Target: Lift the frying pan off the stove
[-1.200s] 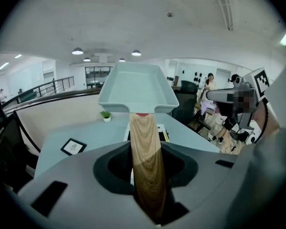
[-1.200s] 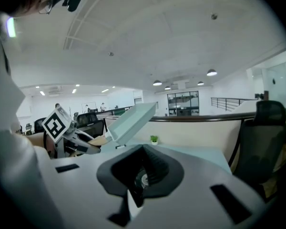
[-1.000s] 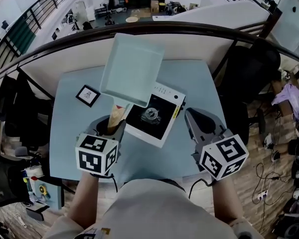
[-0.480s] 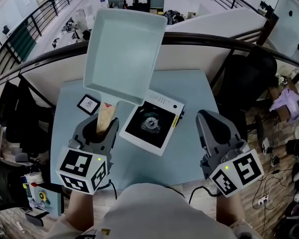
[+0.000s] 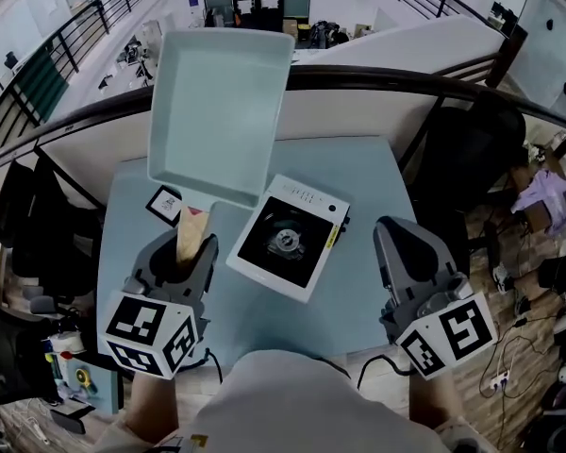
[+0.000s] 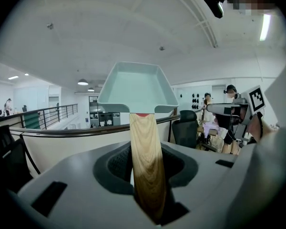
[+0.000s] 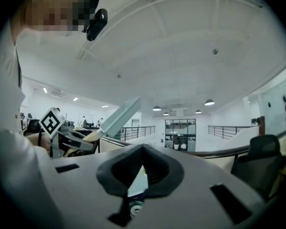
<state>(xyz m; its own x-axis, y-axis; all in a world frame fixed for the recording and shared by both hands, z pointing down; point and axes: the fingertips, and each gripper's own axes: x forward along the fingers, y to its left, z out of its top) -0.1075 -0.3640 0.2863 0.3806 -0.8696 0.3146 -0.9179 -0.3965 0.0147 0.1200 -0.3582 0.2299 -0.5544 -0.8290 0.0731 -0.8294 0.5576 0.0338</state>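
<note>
Left of the stove (image 5: 288, 237), the left hand-held gripper (image 5: 184, 253) clamps the wooden handle (image 5: 191, 232); right of it, the right hand-held gripper (image 5: 406, 253) sits empty, jaws together. The frying pan (image 5: 217, 111) hangs clear above the stove: the lift looks done; next comes steady carrying.

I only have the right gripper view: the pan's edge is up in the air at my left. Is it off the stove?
Observer: Yes. In the head view the frying pan is raised, and the stove on the table stands bare.
Operator: How is it held?
Observer: The left gripper view shows the left hand-held gripper clamped on the wooden handle.
Operator: Anything inside the pan?
Observer: Head view: it is empty.
</note>
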